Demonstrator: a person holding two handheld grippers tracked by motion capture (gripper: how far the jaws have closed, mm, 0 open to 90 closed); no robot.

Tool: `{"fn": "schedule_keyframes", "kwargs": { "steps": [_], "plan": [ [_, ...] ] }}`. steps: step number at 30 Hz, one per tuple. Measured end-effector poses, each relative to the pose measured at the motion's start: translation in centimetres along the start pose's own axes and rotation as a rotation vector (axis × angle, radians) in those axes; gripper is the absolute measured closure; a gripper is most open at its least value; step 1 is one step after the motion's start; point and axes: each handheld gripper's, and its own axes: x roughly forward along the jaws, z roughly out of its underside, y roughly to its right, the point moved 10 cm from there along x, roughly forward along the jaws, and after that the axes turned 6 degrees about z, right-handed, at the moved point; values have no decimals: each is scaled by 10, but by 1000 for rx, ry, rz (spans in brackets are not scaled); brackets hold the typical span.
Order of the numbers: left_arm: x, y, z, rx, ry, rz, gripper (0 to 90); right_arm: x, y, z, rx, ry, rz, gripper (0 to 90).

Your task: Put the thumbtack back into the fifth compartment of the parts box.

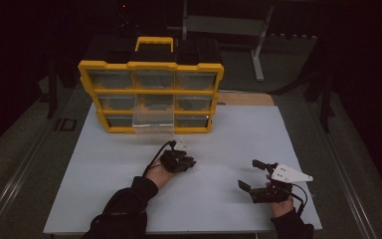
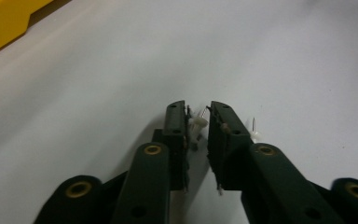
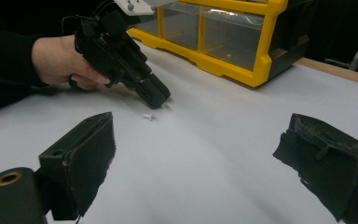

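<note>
The left gripper (image 2: 198, 114) has its fingers (image 2: 175, 122) nearly together, pinching a small white pushpin (image 2: 197, 123) low on the white table (image 2: 98, 93). A second pushpin (image 2: 255, 134) lies just beside them. The right gripper (image 3: 200, 140) rests well apart with fingers spread and nothing between them. Beyond stands the yellow drawer organizer (image 1: 151, 94).

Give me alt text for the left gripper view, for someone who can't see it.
Close-up along the left hand-held gripper, whose two black jaws are nearly closed around a small white push pin just above a white table. A second white pin lies on the table beside the right-hand jaw, and a corner of a yellow organizer shows at top left.
</note>
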Motion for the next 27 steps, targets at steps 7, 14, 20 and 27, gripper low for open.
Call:
{"fn": "schedule_keyframes", "kwargs": {
  "steps": [7, 14, 20, 27],
  "plan": [
    [0, 2, 0, 28, -19, -9, 839, 0, 0, 0, 0, -1, 1, 89],
    [0, 4, 0, 36, -19, -18, 847, 0, 0, 0, 0, 0, 1, 89],
    [-7, 6, -4, 37, -4, -19, 848, 0, 0, 0, 1, 0, 2, 89],
    [-16, 11, -11, 54, 12, -21, 848, 0, 0, 0, 4, 1, 3, 89]
  ]
}}
